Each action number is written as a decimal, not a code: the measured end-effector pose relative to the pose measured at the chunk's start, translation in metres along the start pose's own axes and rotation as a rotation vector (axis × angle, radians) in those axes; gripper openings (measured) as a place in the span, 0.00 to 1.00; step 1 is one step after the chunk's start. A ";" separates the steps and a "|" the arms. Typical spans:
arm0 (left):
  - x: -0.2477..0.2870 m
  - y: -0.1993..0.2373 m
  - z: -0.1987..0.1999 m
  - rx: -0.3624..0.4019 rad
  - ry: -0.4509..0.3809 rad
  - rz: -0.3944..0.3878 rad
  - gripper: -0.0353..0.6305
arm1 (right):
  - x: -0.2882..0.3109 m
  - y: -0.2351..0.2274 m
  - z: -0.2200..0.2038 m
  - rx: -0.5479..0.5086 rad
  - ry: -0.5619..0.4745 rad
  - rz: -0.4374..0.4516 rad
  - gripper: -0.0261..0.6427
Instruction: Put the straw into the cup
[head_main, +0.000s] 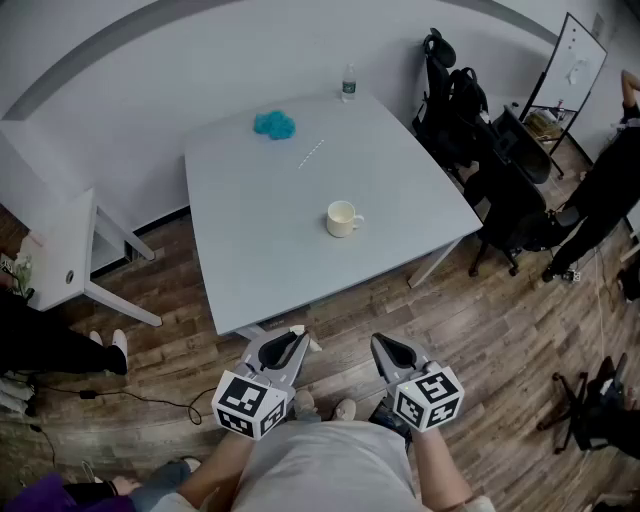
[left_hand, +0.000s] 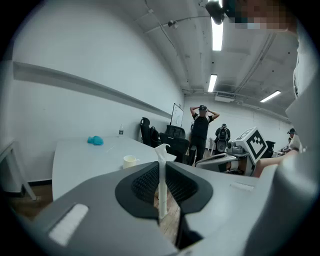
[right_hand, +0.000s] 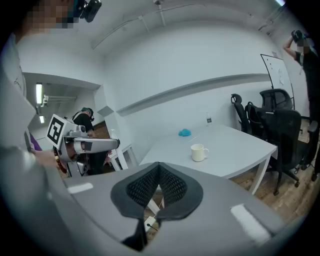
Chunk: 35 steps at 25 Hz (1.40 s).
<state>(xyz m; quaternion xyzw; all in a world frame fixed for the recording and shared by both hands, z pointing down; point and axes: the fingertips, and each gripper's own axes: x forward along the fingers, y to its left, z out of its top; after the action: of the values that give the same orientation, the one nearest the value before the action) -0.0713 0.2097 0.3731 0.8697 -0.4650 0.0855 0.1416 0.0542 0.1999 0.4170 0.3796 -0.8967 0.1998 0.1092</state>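
Observation:
A white mug (head_main: 342, 219) stands upright on the pale grey table (head_main: 250, 250), right of its middle. It also shows in the left gripper view as the mug (left_hand: 130, 161) and in the right gripper view as the mug (right_hand: 198, 152). My left gripper (head_main: 297, 333) hangs over the floor just short of the table's near edge. It is shut on a white straw (left_hand: 161, 182) that stands upright between the pads, its bent top poking above them. My right gripper (head_main: 384, 344) is beside it, also short of the table, shut with nothing in it (right_hand: 159, 166).
At the table's far side lie a blue cloth (head_main: 273, 124), a small bottle (head_main: 348, 85) and a thin white strip (head_main: 312, 152). Black office chairs (head_main: 455, 105) crowd the right edge, where a person (head_main: 600, 195) stands. A white side table (head_main: 70, 250) stands left.

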 end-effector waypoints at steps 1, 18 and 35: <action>0.000 0.001 0.000 0.000 -0.001 -0.003 0.14 | 0.002 0.001 0.001 -0.003 -0.001 0.002 0.05; -0.007 0.003 0.001 0.010 -0.002 -0.052 0.14 | 0.008 0.010 0.005 0.037 -0.019 -0.025 0.05; -0.020 0.027 -0.001 0.015 -0.011 -0.102 0.14 | 0.025 0.036 0.005 0.024 -0.045 -0.081 0.05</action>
<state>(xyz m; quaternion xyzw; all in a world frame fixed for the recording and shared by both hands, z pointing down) -0.1051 0.2112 0.3729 0.8937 -0.4204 0.0766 0.1367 0.0106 0.2051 0.4115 0.4213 -0.8804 0.1973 0.0927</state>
